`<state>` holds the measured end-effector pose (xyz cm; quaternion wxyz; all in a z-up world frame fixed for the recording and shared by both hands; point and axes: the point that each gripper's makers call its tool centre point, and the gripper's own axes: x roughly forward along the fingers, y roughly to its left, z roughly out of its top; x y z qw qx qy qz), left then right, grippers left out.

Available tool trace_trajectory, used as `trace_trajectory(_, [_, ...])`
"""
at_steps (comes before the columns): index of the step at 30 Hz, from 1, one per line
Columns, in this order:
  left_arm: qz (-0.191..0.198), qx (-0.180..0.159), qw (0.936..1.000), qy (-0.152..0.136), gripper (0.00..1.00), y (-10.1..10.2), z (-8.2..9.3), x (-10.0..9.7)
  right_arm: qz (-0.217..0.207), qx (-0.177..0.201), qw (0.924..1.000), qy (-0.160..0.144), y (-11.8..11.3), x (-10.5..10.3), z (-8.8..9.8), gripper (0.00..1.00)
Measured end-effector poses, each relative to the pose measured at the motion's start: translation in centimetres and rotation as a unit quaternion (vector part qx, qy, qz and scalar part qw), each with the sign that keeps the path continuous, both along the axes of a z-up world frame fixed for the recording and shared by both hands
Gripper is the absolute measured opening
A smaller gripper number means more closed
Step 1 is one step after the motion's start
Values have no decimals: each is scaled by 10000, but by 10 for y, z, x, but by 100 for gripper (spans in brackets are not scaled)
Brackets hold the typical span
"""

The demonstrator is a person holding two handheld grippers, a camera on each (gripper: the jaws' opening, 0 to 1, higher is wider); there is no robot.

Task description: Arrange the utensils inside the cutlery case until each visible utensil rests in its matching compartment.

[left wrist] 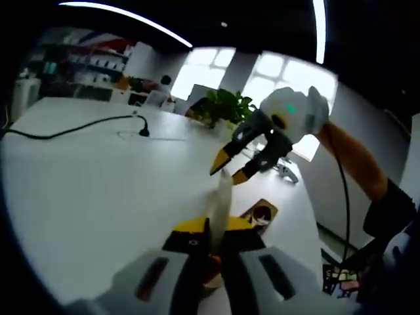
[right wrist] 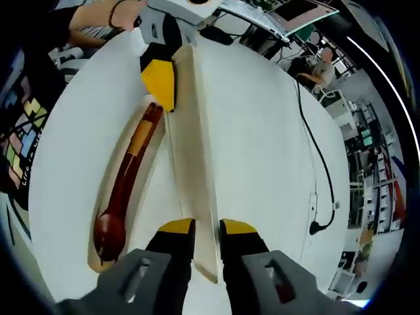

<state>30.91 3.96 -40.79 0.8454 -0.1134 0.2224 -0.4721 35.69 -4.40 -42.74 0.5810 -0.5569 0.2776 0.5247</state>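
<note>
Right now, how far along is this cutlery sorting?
Partly done, it seems. A dark red spoon already lies in a recess of the pale cutlery case. In hand: a long pale flat piece, gripped at one end by the left gripper and sitting between the right gripper jaws at the other. Still to do: settling that piece in place.

Glossy red spoon (right wrist: 121, 197); pale matt wooden case (right wrist: 197, 164); smooth white table (right wrist: 262, 131).

The left gripper (left wrist: 215, 237) clamps the near end of a pale lid (left wrist: 222, 200) that rises edge-on. The right gripper (left wrist: 231, 165) pinches its far end. Beyond, a cutlery case (left wrist: 260, 214) lies on the white table (left wrist: 92, 190), with a black cable (left wrist: 72, 130).
</note>
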Motion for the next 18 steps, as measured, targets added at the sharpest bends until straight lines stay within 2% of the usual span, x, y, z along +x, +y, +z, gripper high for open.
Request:
trace_trajectory(2, [97,-55,9999,106,4,4,-4,4,41,-29,10000,-36,0,-1,0,12])
trace_trajectory(5, [209,-111,9996,135,7,6,-7,7,-289,-66,9996,3,-3,-4,3,7])
trace_trajectory(6, [353,20,9992,169,8,9,-12,9,-364,-73,9993,14,-3,-6,3,5])
trace_trajectory(7, [480,-29,9988,129,10,10,-10,13,-370,-115,9992,17,-3,-11,3,4])
trace_trajectory(10, [512,-91,9984,200,12,10,-11,12,-620,-137,9980,-36,-7,-14,5,4])
trace_trajectory(13, [800,-147,9967,-65,15,15,-4,20,-729,-76,9972,-123,-7,-17,9,3])
trace_trajectory(15, [1236,-256,9920,81,17,23,-1,25,-1198,167,9926,-110,-6,-18,14,3])
trace_trajectory(17, [1165,-225,9929,76,18,23,-1,20,-1460,233,9884,-337,-8,-13,20,3])
trace_trajectory(18, [1152,-177,9932,84,19,23,-3,17,-1394,152,9892,-422,-10,-13,22,3])
